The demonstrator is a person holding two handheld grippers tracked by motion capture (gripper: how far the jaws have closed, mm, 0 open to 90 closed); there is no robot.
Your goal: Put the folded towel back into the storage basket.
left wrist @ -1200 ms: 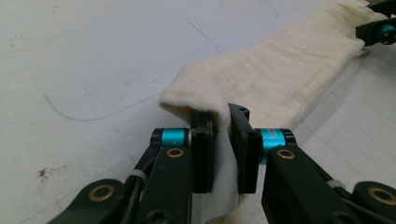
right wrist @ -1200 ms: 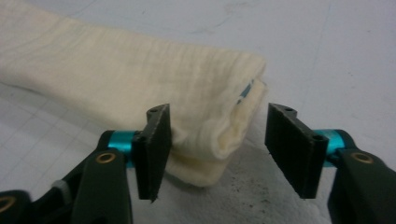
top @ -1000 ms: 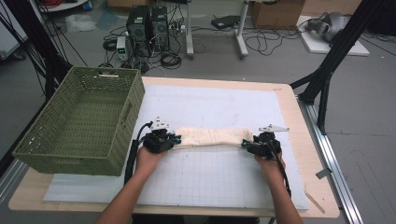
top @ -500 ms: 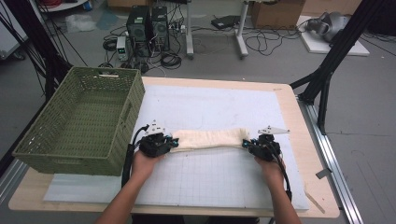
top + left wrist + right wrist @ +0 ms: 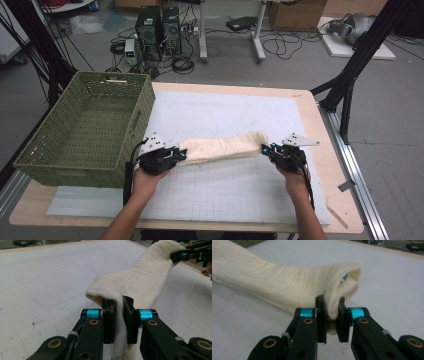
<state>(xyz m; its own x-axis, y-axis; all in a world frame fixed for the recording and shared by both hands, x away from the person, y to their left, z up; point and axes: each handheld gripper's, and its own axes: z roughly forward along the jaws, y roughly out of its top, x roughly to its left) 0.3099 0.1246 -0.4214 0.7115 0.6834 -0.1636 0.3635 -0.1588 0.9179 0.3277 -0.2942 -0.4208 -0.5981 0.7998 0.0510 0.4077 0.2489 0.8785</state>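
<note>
A long cream towel [image 5: 220, 148], folded into a narrow band, is stretched between my two grippers above the white mat [image 5: 225, 107]. At its left end, next to the basket, my left gripper [image 5: 179, 155] is shut on it. The left gripper view has the cloth [image 5: 140, 282] pinched between that gripper's black pads [image 5: 108, 315], bunching over the left gripper [image 5: 118, 302]. My right gripper [image 5: 265, 149] is shut on the towel's right end. In the right gripper view the folded edge [image 5: 287, 285] sits clamped in the right gripper [image 5: 331, 302]. The towel sags slightly in the middle.
A green woven basket [image 5: 142, 112] stands on the table's left side, close to my left gripper. The wooden table edge [image 5: 312, 107] runs along the right. Black frame legs, cables and computer cases are on the floor behind the table.
Both hands have risen a little and the towel has come up off the mat. The left hand has shifted slightly left toward the basket, pulling the towel taut.
</note>
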